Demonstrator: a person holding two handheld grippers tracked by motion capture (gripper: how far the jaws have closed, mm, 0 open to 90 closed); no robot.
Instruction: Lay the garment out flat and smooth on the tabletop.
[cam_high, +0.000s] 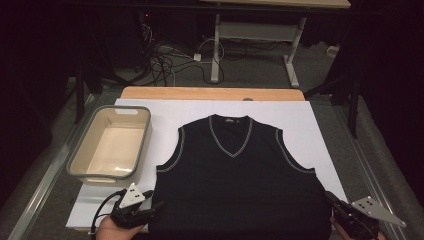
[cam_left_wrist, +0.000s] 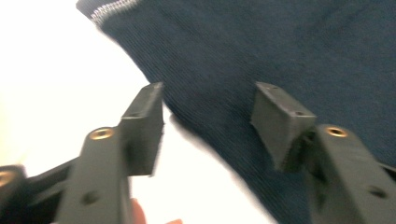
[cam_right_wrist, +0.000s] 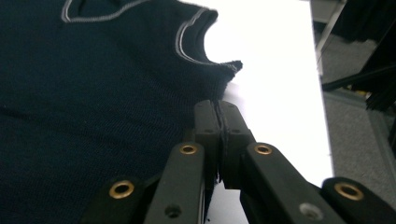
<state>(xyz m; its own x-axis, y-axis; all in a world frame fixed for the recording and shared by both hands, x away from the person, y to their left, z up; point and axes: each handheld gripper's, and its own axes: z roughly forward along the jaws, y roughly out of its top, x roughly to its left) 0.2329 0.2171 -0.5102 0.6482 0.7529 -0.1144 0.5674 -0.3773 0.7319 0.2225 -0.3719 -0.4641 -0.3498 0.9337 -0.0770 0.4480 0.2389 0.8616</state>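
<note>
One dark vest (cam_high: 235, 180) lies flat on the white sheet (cam_high: 165, 112), neck away from the person. Its right side edge is pinched between the clenched jaws of the right gripper (cam_right_wrist: 218, 112). At its left edge the left gripper (cam_left_wrist: 208, 114) has its jaws apart astride the hem, not pressing it. A grey-rimmed tub (cam_high: 80, 155) sits left of the vest.

Dim room, white table cover (cam_high: 310, 125) glaring, left gripper view motion-blurred.
</note>
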